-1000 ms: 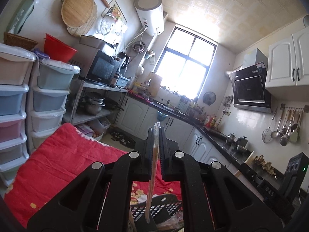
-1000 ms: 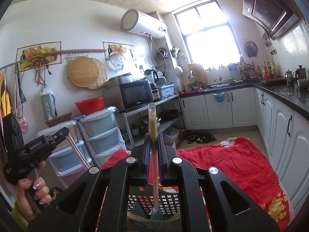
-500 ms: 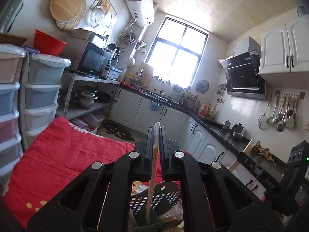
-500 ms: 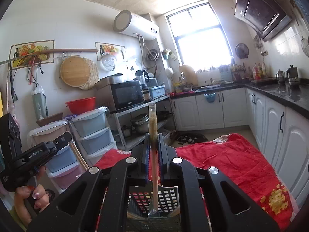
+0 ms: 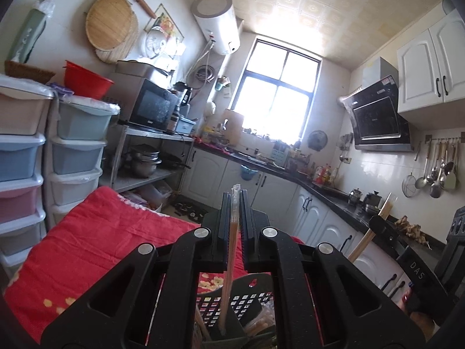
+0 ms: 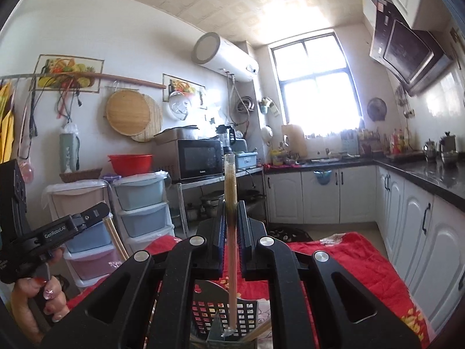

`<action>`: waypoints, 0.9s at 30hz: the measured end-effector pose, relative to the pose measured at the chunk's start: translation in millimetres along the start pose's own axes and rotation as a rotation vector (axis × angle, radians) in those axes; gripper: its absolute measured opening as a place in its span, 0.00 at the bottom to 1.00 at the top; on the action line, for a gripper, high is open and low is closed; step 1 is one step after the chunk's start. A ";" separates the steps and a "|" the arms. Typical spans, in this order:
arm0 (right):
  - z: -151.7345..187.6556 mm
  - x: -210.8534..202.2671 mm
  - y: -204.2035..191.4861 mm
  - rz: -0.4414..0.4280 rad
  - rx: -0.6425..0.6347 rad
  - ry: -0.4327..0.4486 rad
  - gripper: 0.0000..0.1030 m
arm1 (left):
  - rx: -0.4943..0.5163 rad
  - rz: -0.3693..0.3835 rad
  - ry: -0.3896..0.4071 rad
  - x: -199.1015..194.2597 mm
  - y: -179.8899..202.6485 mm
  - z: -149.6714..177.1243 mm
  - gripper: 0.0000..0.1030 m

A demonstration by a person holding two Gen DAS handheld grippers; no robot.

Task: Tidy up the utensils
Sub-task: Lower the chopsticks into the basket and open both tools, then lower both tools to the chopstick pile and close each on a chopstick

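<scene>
In the left wrist view my left gripper point(image 5: 234, 195) is shut on wrapped chopsticks point(image 5: 229, 261) that stand upright, their lower end inside a dark perforated utensil holder point(image 5: 247, 299). At that view's right edge the right gripper point(image 5: 381, 224) grips pale chopsticks point(image 5: 386, 207). In the right wrist view my right gripper point(image 6: 231, 203) is shut on brown chopsticks in a clear sleeve point(image 6: 229, 180), with the tip down in the utensil holder point(image 6: 203, 308). A hand point(image 6: 37, 299) holds the left gripper point(image 6: 98, 210) at the left, and chopsticks point(image 6: 116, 241) hang from it.
A red quilt point(image 5: 101, 247) covers the surface under the holder. Stacked plastic drawers point(image 5: 78, 151) and a microwave shelf point(image 5: 154, 110) stand to the left. White cabinets under a black counter point(image 6: 421, 177) run along the right, and ladles point(image 5: 436, 171) hang on the wall.
My left gripper has sunk a little, so more of the holder shows below its chopsticks. The right gripper has rolled slightly and stays over the holder.
</scene>
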State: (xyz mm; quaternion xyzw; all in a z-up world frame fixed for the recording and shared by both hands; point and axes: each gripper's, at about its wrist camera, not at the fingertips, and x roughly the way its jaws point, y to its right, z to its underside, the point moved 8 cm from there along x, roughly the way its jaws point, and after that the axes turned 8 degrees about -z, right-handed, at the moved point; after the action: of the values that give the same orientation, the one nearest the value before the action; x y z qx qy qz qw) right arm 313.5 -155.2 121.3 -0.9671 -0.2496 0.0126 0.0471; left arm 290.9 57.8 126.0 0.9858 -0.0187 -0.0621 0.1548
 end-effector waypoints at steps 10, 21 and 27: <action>6.6 15.7 12.6 -0.014 0.023 -0.010 0.07 | -0.010 -0.050 -0.029 10.7 -3.8 13.0 0.03; 22.7 40.7 23.5 0.003 0.082 -0.101 0.25 | -0.030 -0.027 -0.084 18.0 -8.6 16.3 0.18; 22.2 26.7 25.0 0.015 0.099 -0.119 0.31 | -0.067 -0.018 -0.092 -1.2 -9.1 13.5 0.39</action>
State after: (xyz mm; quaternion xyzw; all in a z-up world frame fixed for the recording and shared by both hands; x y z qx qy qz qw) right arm 347.8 -162.2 96.8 -0.9630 -0.2436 0.0829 0.0796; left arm 288.1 62.4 110.5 0.9764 -0.0148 -0.1091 0.1860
